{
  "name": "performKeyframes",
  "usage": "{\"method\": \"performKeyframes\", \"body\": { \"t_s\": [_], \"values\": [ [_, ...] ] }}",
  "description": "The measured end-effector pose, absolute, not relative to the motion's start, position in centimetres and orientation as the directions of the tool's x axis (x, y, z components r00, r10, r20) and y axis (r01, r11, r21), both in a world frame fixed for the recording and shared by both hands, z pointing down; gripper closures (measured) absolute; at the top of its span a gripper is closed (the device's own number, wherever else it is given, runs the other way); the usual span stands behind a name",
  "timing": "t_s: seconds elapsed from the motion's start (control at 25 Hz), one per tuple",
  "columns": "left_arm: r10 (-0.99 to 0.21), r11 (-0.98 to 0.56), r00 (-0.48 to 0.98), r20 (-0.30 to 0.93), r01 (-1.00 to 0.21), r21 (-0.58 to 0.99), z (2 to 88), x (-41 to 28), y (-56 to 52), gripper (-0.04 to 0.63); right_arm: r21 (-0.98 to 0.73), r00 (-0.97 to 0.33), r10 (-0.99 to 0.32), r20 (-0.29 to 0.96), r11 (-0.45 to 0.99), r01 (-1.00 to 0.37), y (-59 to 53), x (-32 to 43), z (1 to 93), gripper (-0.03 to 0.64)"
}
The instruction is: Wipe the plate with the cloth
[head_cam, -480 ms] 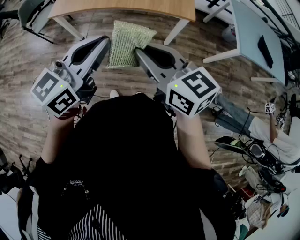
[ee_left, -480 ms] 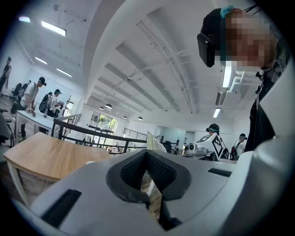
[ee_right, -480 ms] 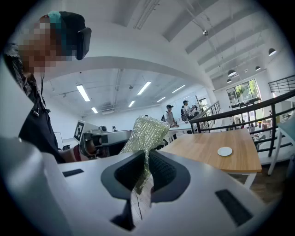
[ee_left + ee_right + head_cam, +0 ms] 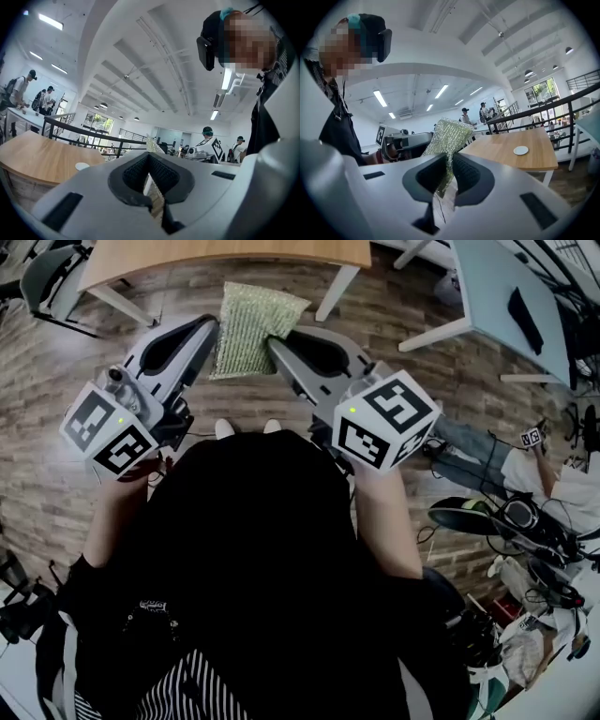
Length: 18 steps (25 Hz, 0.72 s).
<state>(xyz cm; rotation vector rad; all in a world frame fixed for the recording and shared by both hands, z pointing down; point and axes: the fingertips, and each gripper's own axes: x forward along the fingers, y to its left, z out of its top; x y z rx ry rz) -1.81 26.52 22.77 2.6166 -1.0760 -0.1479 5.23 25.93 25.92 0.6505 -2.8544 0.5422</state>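
The left gripper [image 4: 150, 165] and right gripper [image 4: 449, 165] each pinch an edge of the cloth [image 4: 248, 326]. The plate [image 4: 521, 150] lies on the table [image 4: 497, 151].

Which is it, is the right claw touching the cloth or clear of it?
Touching. The right gripper view shows the cloth pinched between the closed jaws of the right claw, its free end sticking up beyond them.

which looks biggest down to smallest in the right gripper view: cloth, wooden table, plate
1. wooden table and cloth: they fill about the same area, and the cloth is much nearer the camera, so I won't rank them.
2. plate: clearly smallest.
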Motion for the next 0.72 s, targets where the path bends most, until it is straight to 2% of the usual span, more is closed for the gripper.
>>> {"method": "performKeyframes", "body": {
  "t_s": [0.16, 0.48, 0.72],
  "values": [
    [-0.657, -0.705, 0.754, 0.032, -0.629, 0.327, 21.6, 2.2, 25.7, 0.601, -0.292, -0.876, -0.421, 0.238, 0.829, -0.477, 25.7, 9.1, 24.6, 0.574],
    [-0.558, -0.768, 0.822, 0.118, -0.565, 0.303, 15.7, 16.3, 20.6, 0.601, -0.376, -0.854, -0.475, 0.213, 0.767, -0.520, 21.2, 23.4, 19.1, 0.574],
    [-0.574, -0.743, 0.806, 0.145, -0.587, 0.323, 17.3, 19.5, 23.8, 0.601, -0.414, -0.853, -0.482, 0.198, 0.748, -0.519, 23.5, 28.8, 20.6, 0.574]
  ]
}}
